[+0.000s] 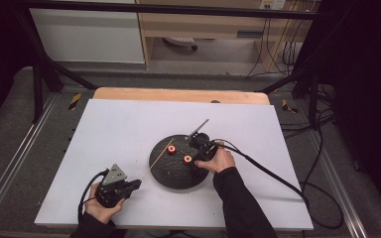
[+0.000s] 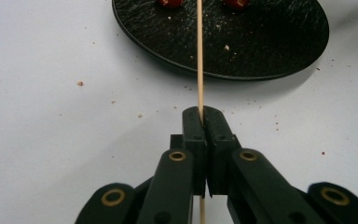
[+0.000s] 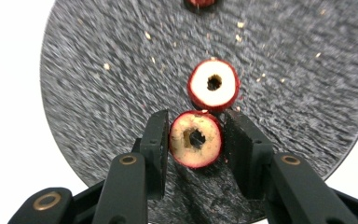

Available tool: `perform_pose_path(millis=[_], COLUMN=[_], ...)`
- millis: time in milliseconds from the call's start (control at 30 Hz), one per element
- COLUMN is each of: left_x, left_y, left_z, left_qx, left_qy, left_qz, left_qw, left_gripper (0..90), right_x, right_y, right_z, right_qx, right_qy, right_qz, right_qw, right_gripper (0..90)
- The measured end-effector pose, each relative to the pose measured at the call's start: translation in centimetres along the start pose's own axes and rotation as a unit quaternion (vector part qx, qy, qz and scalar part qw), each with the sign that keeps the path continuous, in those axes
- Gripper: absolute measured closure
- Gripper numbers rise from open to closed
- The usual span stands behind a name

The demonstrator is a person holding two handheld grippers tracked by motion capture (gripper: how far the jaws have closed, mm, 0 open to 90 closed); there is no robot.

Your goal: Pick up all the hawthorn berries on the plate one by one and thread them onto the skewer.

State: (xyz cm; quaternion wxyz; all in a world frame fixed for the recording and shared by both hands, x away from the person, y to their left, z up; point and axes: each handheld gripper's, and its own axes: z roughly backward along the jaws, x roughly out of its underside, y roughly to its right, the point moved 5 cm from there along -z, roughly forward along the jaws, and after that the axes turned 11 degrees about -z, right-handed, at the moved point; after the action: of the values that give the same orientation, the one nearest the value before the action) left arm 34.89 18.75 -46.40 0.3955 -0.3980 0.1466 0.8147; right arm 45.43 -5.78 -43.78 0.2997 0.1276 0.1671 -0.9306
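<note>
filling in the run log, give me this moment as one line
left gripper: shut on skewer | right gripper: shut on fruit slice | second slice: on black plate

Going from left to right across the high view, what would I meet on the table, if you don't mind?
Left gripper → wooden skewer → first cored red fruit slice → second slice → right gripper.

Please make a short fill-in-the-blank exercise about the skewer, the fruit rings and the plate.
1. The left gripper is shut on a thin wooden ____.
2. The right gripper clamps a cored fruit ring with ____ skin.
3. The plate is round and ____ in colour.

Missing words: skewer; red; black
</note>
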Motion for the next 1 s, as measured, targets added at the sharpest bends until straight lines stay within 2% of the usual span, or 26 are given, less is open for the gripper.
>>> perform_pose_path(millis=[133,233,300,400,433,567,667,733,767,867,933,1000], left_x=[0.0,-0.1,-0.1,-0.2,-0.2,-0.2,-0.2,-0.2,-0.2,-0.2,-0.2,-0.2], left_y=[0.0,0.0,0.1,0.0,0.0,0.1,0.1,0.1,0.1,0.2,0.2,0.3], left_z=[0.1,0.1,0.2,0.3,0.4,0.4,0.5,0.5,0.5,0.4,0.4,0.4], left_qx=[-0.002,-0.003,-0.005,-0.007,-0.008,-0.01,-0.012,-0.013,-0.012,-0.013,-0.015,-0.015], left_qy=[0.003,0.005,0.007,0.013,0.014,0.019,0.022,0.023,0.023,0.022,0.023,0.025], left_qz=[0.0,0.0,0.0,0.001,0.001,0.003,0.004,0.006,0.006,0.008,0.007,0.008], left_qw=[1.0,1.0,1.0,0.9999,0.9999,0.9998,0.9997,0.9996,0.9996,0.9996,0.9996,0.9995], left_gripper=[88.3,88.3,88.3,88.3,88.3,88.4,88.3,88.3,88.3,88.3,88.3,88.3], right_x=[0.0,-0.1,-0.1,0.1,0.3,0.8,1.1,1.4,1.4,1.6,1.6,1.7], right_y=[-0.5,-1.0,-1.4,-1.8,-1.9,-2.0,-1.9,-1.8,-1.8,-1.9,-2.0,-2.1], right_z=[0.8,1.4,1.8,2.2,2.4,2.6,2.5,2.4,2.4,2.0,1.7,1.3], right_qx=[-0.018,-0.038,-0.062,-0.082,-0.089,-0.113,-0.13,-0.136,-0.141,-0.162,-0.167,-0.174], right_qy=[0.035,0.07,0.101,0.144,0.161,0.197,0.227,0.241,0.252,0.286,0.308,0.322], right_qz=[-0.007,-0.014,-0.025,-0.035,-0.037,-0.052,-0.065,-0.071,-0.075,-0.09,-0.095,-0.102], right_qw=[0.9992,0.9967,0.9926,0.9856,0.9823,0.9725,0.963,0.9582,0.9544,0.9403,0.9318,0.9251], right_gripper=[62.0,62.0,62.0,62.0,62.0,62.0,62.0,62.1,62.1,62.1,62.1,62.1])
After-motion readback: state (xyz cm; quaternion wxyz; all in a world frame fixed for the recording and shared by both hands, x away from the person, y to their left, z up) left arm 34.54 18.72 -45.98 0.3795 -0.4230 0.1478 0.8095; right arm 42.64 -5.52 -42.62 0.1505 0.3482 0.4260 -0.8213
